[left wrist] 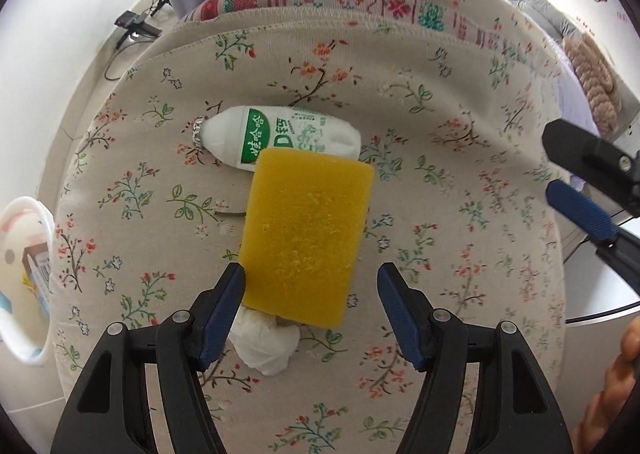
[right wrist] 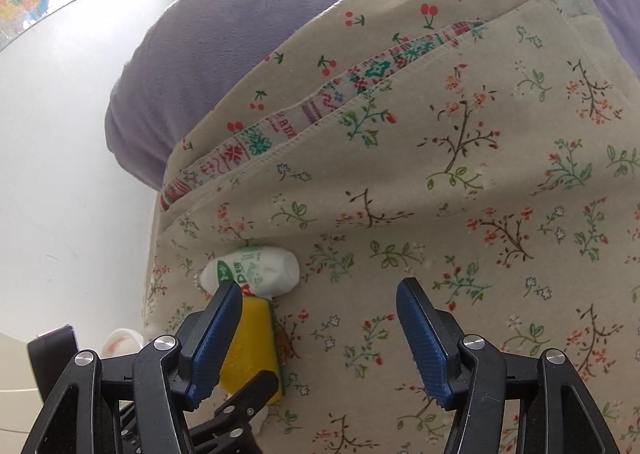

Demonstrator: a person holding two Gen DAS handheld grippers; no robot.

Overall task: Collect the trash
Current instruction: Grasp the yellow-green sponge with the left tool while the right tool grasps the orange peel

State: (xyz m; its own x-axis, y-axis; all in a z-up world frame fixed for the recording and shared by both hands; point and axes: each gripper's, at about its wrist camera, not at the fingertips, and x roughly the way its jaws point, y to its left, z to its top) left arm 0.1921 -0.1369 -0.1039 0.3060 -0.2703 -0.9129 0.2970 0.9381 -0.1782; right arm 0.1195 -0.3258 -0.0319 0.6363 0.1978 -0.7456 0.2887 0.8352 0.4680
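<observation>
A yellow sponge (left wrist: 306, 236) lies on the floral cloth (left wrist: 440, 182), its near end between the open fingers of my left gripper (left wrist: 310, 286). A crumpled white tissue (left wrist: 266, 344) lies under the sponge's near left corner. A small white bottle with a green label (left wrist: 280, 138) lies on its side just beyond the sponge. My right gripper (right wrist: 318, 300) is open and empty over the cloth; it also shows in the left wrist view (left wrist: 580, 206) at the right edge. The right wrist view shows the bottle (right wrist: 256, 272) and the sponge (right wrist: 250, 346) at its left.
A white bin (left wrist: 28, 278) with trash inside stands at the left beside the cloth. A purple blanket (right wrist: 248, 38) lies beyond the cloth. Black cabled devices (left wrist: 136, 24) sit on the floor at the far left. A white round surface (left wrist: 600, 286) is at the right.
</observation>
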